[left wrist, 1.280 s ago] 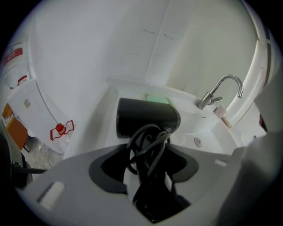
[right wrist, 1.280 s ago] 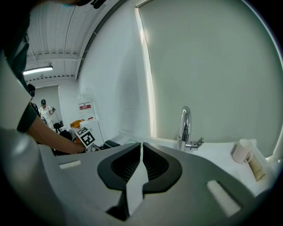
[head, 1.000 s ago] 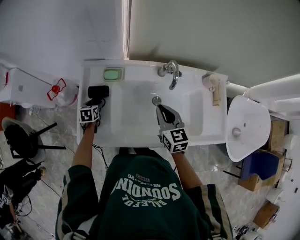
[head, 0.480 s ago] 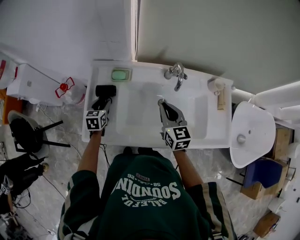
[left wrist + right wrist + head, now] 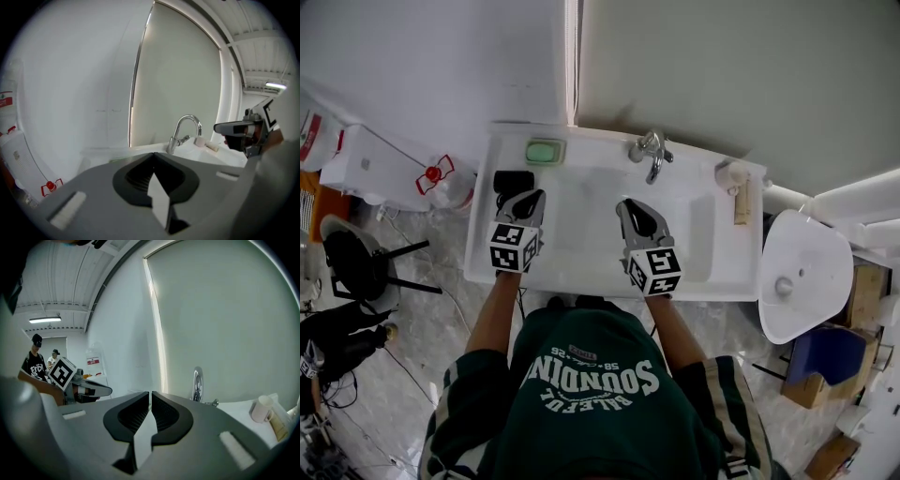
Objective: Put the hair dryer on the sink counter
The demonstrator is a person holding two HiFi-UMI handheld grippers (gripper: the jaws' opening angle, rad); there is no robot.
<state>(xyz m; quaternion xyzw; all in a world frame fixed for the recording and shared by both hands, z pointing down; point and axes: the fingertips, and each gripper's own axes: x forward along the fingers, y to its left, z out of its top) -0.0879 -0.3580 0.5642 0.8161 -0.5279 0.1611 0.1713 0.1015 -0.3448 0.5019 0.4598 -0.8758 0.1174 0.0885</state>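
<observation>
The black hair dryer [image 5: 513, 179] lies on the left side of the white sink counter [image 5: 712, 267], just in front of a green soap bar [image 5: 545, 151]. My left gripper [image 5: 530, 197] [image 5: 152, 157] hovers above and slightly right of the dryer, clear of it. Its jaws have just been closing and now stand shut with nothing between them. My right gripper [image 5: 633, 208] [image 5: 150, 397] hangs over the basin, shut and empty. Each gripper shows in the other's view: the right gripper [image 5: 243, 129] and the left gripper [image 5: 79, 385].
A chrome faucet [image 5: 650, 150] stands at the back of the basin, with a cup [image 5: 732, 172] at the back right. A white toilet [image 5: 802, 272] is to the right of the counter. On the floor to the left stand a black chair [image 5: 352, 267] and a white box [image 5: 370, 169].
My left gripper has pulled back from the hair dryer, risen and shifted right, and its jaws have gone from wide open to shut. The dryer stays on the counter. The right gripper has held still.
</observation>
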